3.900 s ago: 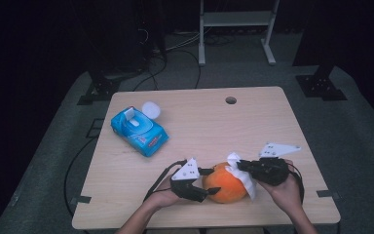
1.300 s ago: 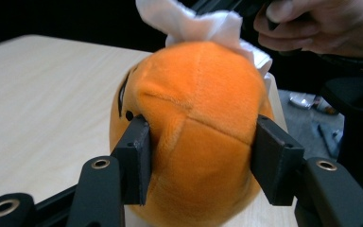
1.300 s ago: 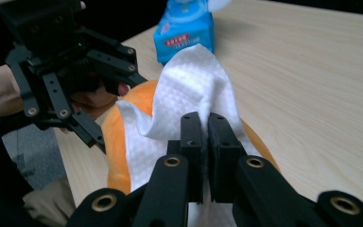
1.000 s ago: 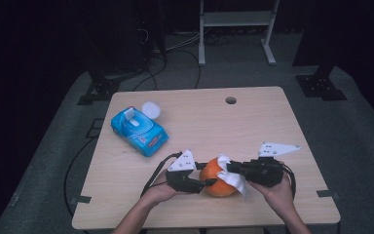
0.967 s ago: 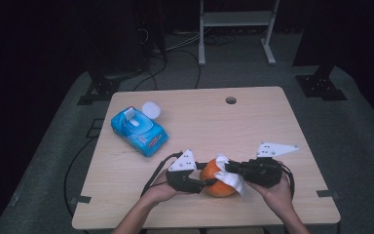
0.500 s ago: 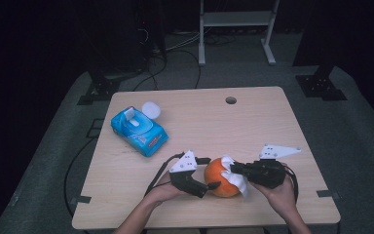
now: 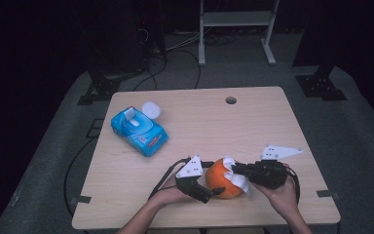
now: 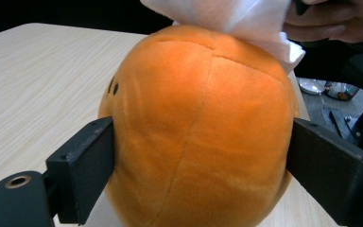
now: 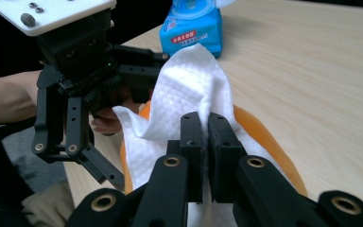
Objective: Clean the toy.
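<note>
Sitting between the left hand-held gripper [image 8: 203,189] jaws: the orange plush ball [image 8: 198,127].

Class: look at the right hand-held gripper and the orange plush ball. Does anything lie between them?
Yes. A white embossed paper wipe, pinched in the right hand-held gripper, lies draped over the round orange plush ball, between gripper and plush surface.

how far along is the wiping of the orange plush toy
Done: a white wipe is out of the blue pack and clamped in the right gripper. In hand: the wipe lies on the orange plush toy, which sits between the left gripper jaws; they have just been opening, pads against its sides. Left: how much remains unwiped can't be told.
</note>
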